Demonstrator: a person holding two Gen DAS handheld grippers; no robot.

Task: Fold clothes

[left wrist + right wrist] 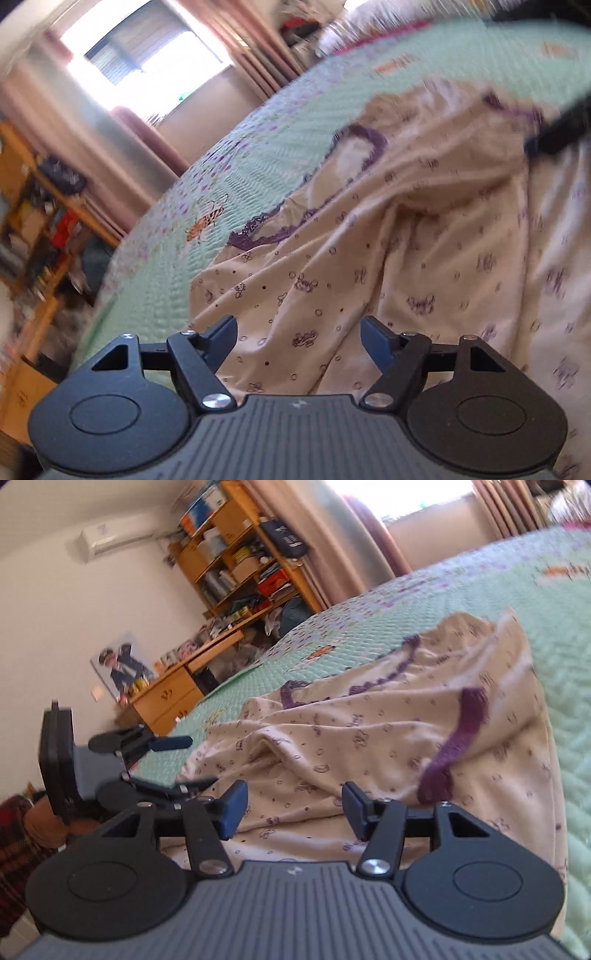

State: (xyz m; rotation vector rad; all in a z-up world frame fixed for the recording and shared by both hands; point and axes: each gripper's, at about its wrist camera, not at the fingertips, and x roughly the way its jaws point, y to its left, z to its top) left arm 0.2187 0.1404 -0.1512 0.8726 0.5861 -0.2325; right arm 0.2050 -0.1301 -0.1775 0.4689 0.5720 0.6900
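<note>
Both pairs of fingers stand apart with nothing pinched, as far as I can see. On my left gripper (298, 334) the blue pads are spread wide, and the cream nightdress (388, 258) lies loose under and ahead of the gap; neither pad presses on the cloth. On my right gripper (291, 812) the pads stand moderately apart, again over the same garment (369, 738), with cloth visible between and below them but no pad closed on it.

Just past my left fingers the nightdress, printed with small purple figures, rises in rumpled folds. Farther ahead its purple lace trim (266, 232) runs along the edge and loops round an opening. Ahead and to the right of those fingers, a blurred dark finger of the other gripper (554, 133) reaches in over the cloth.

From the right wrist view, a strip of purple lace (454, 738) hangs down a raised fold, ahead and right of my fingers. To their left, the left gripper (177, 764) sits at the garment's edge, seen side-on with its fingers spread.

Beyond the nightdress stretches the mint green quilted bedspread (369, 627). Farther left stand wooden shelves (240, 554) and a desk (173, 694); curtains (122, 158) and a bright window (147, 62) lie beyond.
</note>
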